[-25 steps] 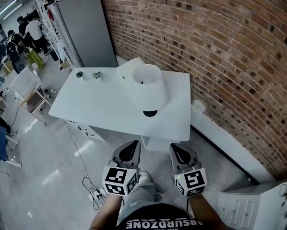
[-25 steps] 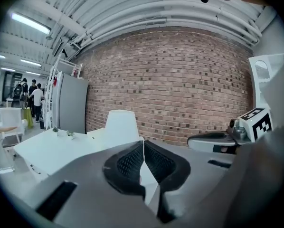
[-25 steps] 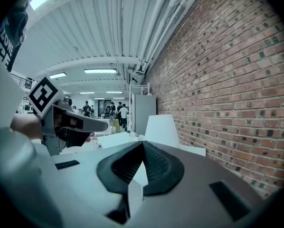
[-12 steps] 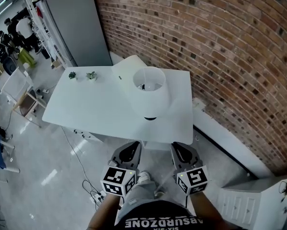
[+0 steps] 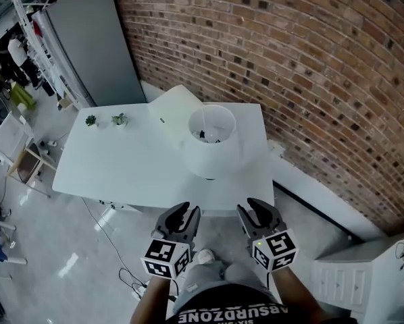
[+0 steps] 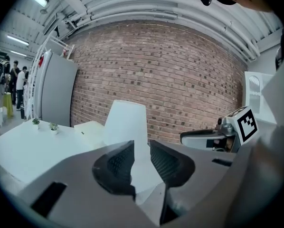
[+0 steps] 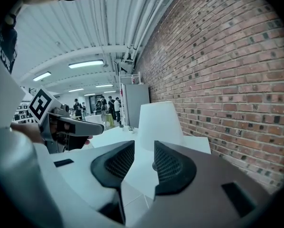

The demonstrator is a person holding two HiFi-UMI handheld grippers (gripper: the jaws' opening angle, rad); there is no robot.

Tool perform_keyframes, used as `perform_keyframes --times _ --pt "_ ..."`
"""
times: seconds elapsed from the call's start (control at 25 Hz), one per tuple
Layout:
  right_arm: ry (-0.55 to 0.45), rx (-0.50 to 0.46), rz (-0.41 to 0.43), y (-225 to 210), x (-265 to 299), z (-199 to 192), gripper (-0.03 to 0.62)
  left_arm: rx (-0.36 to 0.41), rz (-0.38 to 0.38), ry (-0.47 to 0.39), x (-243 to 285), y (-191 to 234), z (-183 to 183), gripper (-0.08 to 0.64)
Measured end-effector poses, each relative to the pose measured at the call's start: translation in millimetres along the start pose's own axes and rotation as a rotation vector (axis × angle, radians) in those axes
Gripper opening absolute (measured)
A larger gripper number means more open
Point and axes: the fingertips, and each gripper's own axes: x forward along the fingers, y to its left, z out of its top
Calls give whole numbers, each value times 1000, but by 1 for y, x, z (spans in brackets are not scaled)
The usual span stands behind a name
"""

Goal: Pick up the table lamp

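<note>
The table lamp (image 5: 211, 142) has a white conical shade and stands on the right part of a white table (image 5: 121, 164), close to the brick wall. It also rises ahead in the left gripper view (image 6: 127, 122) and the right gripper view (image 7: 159, 120). My left gripper (image 5: 181, 219) and right gripper (image 5: 259, 216) hover side by side just short of the table's near edge, below the lamp. The jaws of both are opening, with a narrow gap and nothing between them. Neither touches the lamp.
A flat white box (image 5: 171, 106) lies behind the lamp. Two tiny potted plants (image 5: 105, 120) sit at the table's far left. A grey cabinet (image 5: 94, 42) stands by the brick wall (image 5: 310, 79). Cables (image 5: 131, 275) lie on the floor. People stand far off at the left.
Both grippers have come closer to the table's near edge and the lamp. Their jaws, shut before, now stand slightly apart.
</note>
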Motion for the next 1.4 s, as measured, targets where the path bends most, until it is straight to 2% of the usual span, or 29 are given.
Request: perform_keyframes --times 0.32,0.6,0.72,0.8,1.0,1.12,1.4 --pt "46 7 13 4 15 -7 226 28 -47 65 7 13 -12 179" --pt "65 23 11 -8 23 -12 247 8 -49 84 16 21 -18 198" --pt "68 65 25 -17 28 -15 258 -6 -62 106 22 26 -23 218" --pt "65 112 31 -27 33 -17 273 -32 -81 113 28 32 -23 239" --pt "62 226 47 -50 53 -21 295 -149 -111 93 42 57 -16 264" --pt "59 266 72 -59 67 -19 298 -195 -115 85 54 75 -10 275" --pt "83 326 118 -78 99 -19 305 -223 -141 112 92 97 -4 281"
